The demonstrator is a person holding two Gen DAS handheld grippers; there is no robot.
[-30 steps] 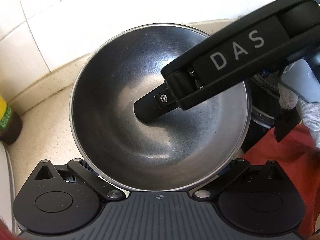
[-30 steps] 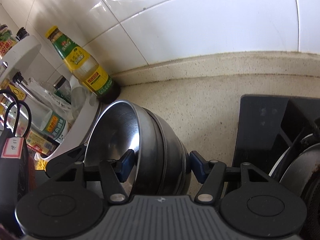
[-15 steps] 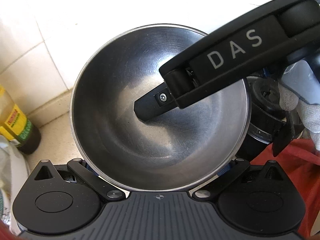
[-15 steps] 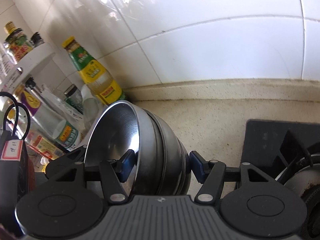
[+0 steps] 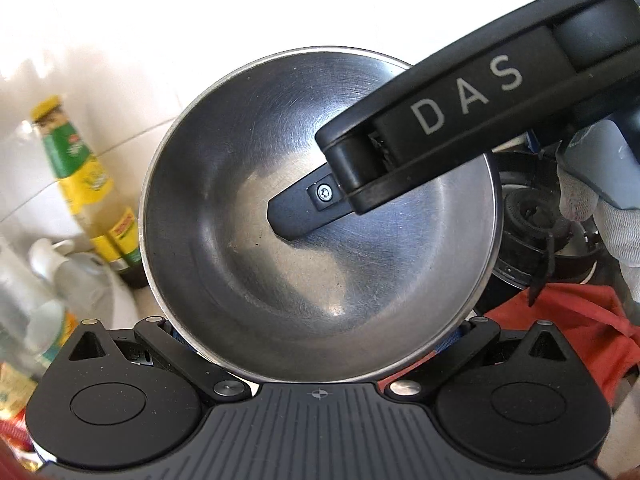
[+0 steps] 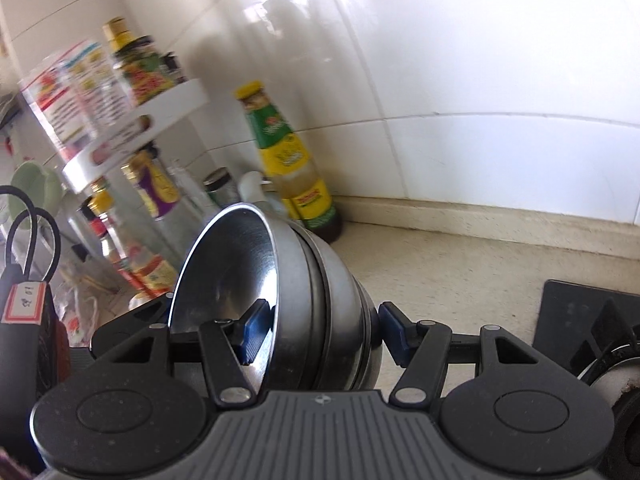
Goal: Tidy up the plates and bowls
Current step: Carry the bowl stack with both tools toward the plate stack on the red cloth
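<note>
The right tongs (image 6: 316, 330) are clamped across a nested stack of steel bowls (image 6: 320, 292), one blue pad inside the innermost bowl and the other against the outer bottom, so the stack travels as one piece, tipped on its side clear above the tabletop (image 6: 460, 264). The left tongs (image 5: 316, 332) cradle the stack's lower rim from beneath, though whether their pads actually press on it I cannot tell. This two-sided hold likely keeps the bowls from sliding apart near the sauce bottle (image 6: 288, 160) and the stove (image 6: 592, 328)
</note>
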